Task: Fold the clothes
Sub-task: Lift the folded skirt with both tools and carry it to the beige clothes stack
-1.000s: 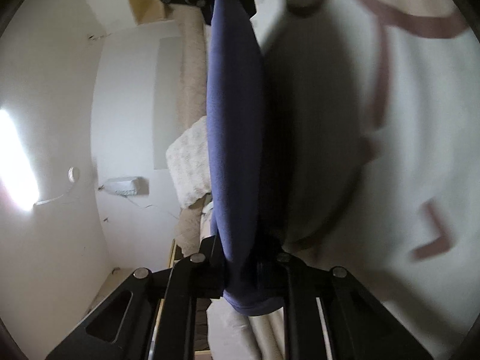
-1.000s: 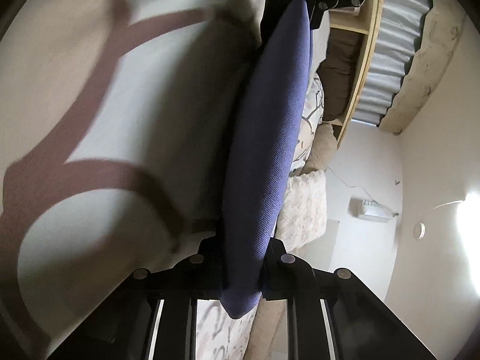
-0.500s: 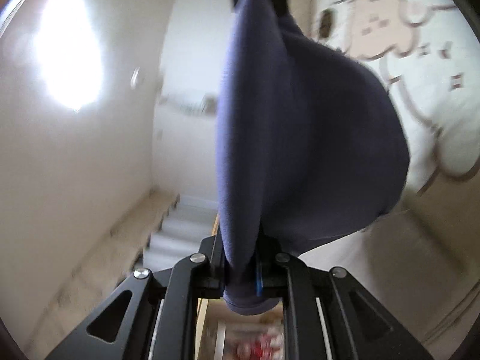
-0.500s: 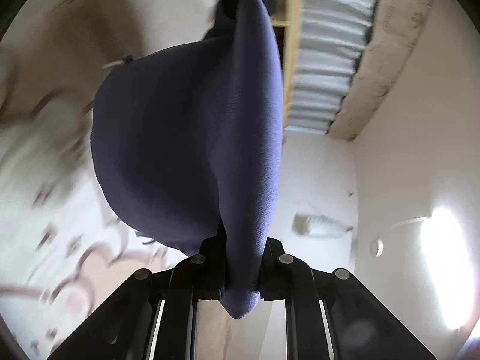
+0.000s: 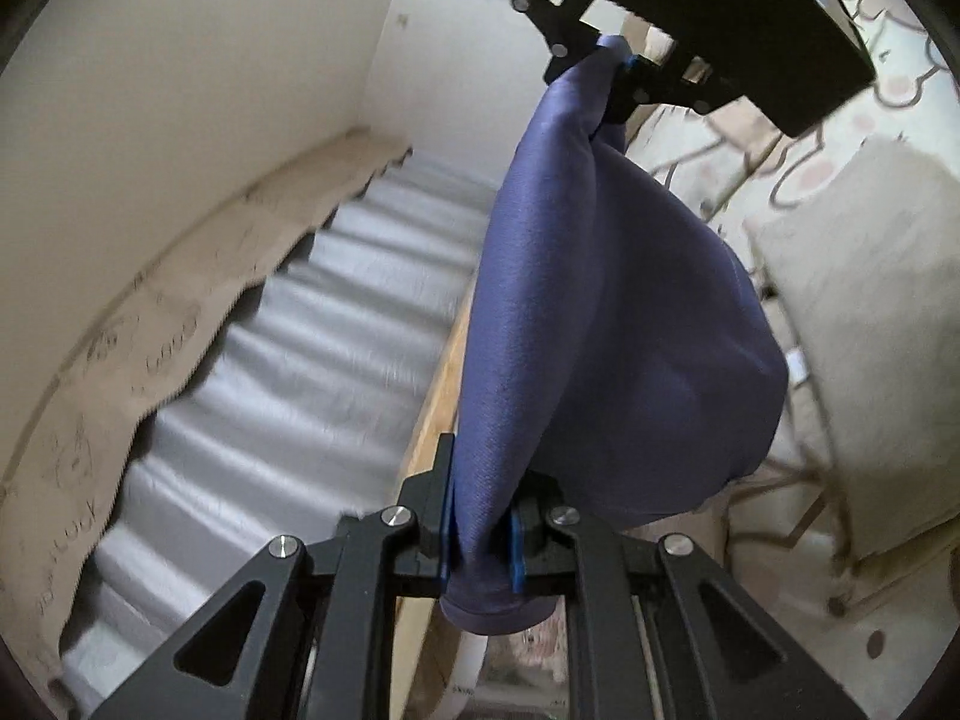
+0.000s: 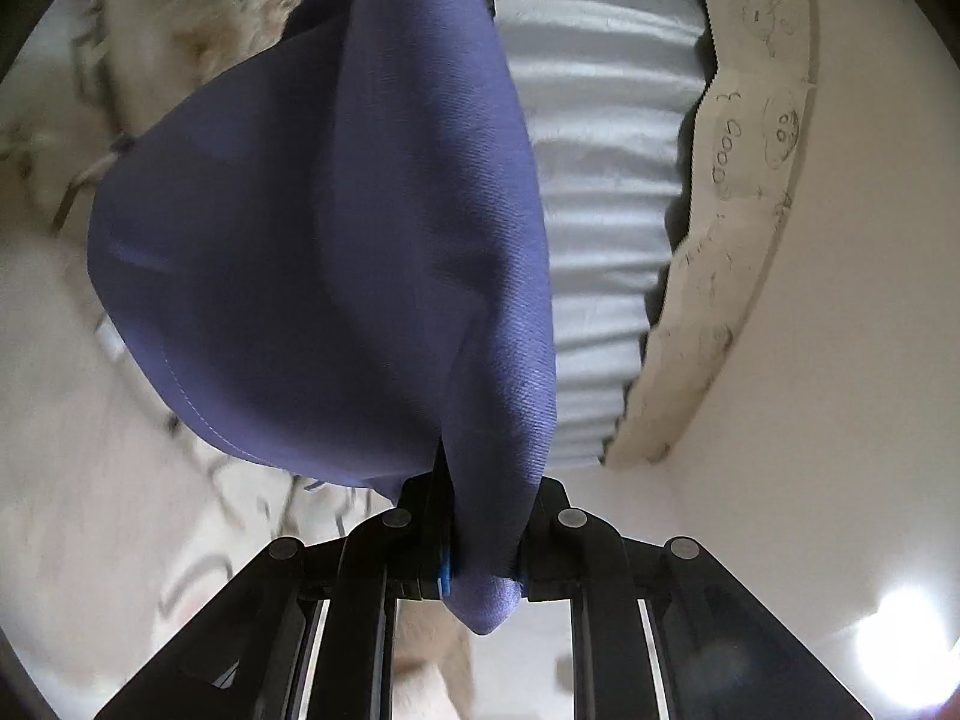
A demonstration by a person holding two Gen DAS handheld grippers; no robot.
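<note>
A blue-purple garment hangs stretched in the air between my two grippers. My left gripper is shut on one end of it. My right gripper is shut on the other end; the garment sags to the left in the right wrist view. The right gripper also shows at the top of the left wrist view, clamped on the far end of the cloth. The loose body of the garment droops toward the bed.
A patterned cream bedspread lies below on the right. A grey pleated curtain with a cream valance hangs beside a white wall. A wooden edge runs beside the curtain.
Both grippers have lifted and swung the garment up off the bedspread. The cloth has gone from a taut strip to a sagging pouch, and the views have turned toward the curtain and wall.
</note>
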